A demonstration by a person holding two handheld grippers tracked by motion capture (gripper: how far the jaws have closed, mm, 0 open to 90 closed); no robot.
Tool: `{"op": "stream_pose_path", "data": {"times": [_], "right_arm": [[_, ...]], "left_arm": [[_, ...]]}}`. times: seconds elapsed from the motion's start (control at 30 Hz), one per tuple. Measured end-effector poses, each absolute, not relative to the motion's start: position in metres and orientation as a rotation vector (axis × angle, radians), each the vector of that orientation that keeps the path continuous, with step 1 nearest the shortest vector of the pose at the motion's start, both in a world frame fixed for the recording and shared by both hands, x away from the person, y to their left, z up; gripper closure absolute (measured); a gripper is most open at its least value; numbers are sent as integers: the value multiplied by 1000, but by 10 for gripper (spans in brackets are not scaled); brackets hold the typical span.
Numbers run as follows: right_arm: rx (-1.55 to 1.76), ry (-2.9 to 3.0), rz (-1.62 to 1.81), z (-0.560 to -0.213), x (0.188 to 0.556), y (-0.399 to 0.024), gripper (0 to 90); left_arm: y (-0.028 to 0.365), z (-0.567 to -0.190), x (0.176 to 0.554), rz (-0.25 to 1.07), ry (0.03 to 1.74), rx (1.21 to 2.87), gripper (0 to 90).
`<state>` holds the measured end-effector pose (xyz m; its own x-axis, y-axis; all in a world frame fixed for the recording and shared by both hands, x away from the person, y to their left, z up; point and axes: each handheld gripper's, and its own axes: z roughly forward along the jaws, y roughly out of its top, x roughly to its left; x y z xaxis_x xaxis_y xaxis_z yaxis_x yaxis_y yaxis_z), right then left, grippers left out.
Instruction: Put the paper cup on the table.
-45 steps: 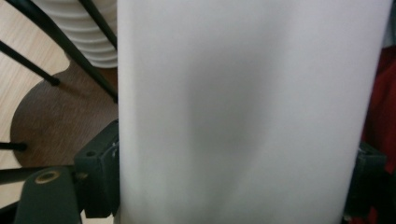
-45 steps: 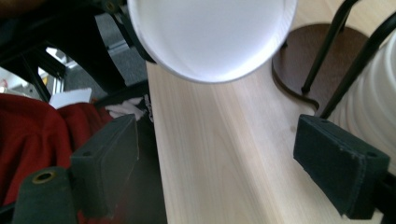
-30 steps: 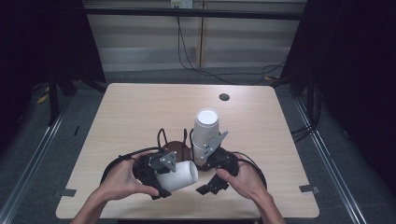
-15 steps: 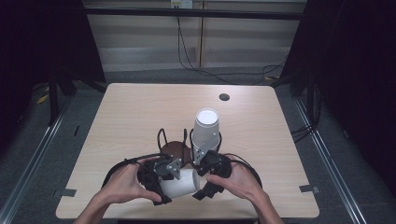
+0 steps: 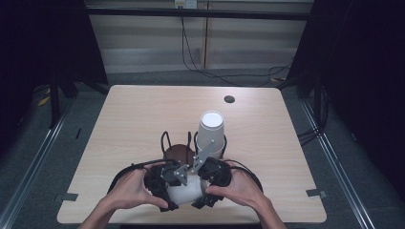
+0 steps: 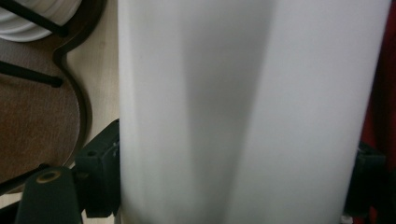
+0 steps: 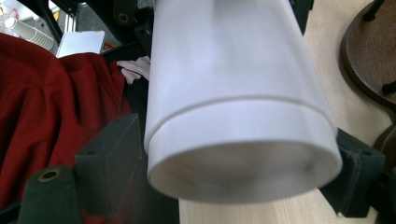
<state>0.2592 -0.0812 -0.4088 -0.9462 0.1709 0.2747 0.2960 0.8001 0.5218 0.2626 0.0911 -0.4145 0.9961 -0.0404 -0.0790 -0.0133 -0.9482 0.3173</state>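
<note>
- Your left gripper point(image 5: 165, 183) and right gripper point(image 5: 210, 179) both pinch the lying white cup point(image 5: 187, 192) at the tabletop's point(image 5: 143, 119) near edge.
- A dark room surrounds the pale wooden tabletop; cables trail across the far floor point(image 5: 239, 76).

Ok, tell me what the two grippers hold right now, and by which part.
Both hold one white paper cup lying on its side: the left gripper clamps its wall, the right gripper its base end.
</note>
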Motion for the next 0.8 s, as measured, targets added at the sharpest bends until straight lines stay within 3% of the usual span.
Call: {"op": "stream_pose_path", "data": {"times": [0.1,0.3,0.4,0.8], "right_arm": [[-362,-2798,-880,-408,259,-81,223],[-371,-2785,-862,-411,259,-78,197],[-370,-2812,-857,-410,256,-76,242],[-386,-2804,-881,-410,258,-79,256]], "left_arm": [[91,-416,264,-144,-43,2810,163],[92,-418,265,-158,-41,2803,163],[91,-419,265,-157,-58,2799,159],[95,-416,266,-136,-45,2752,127]]}}
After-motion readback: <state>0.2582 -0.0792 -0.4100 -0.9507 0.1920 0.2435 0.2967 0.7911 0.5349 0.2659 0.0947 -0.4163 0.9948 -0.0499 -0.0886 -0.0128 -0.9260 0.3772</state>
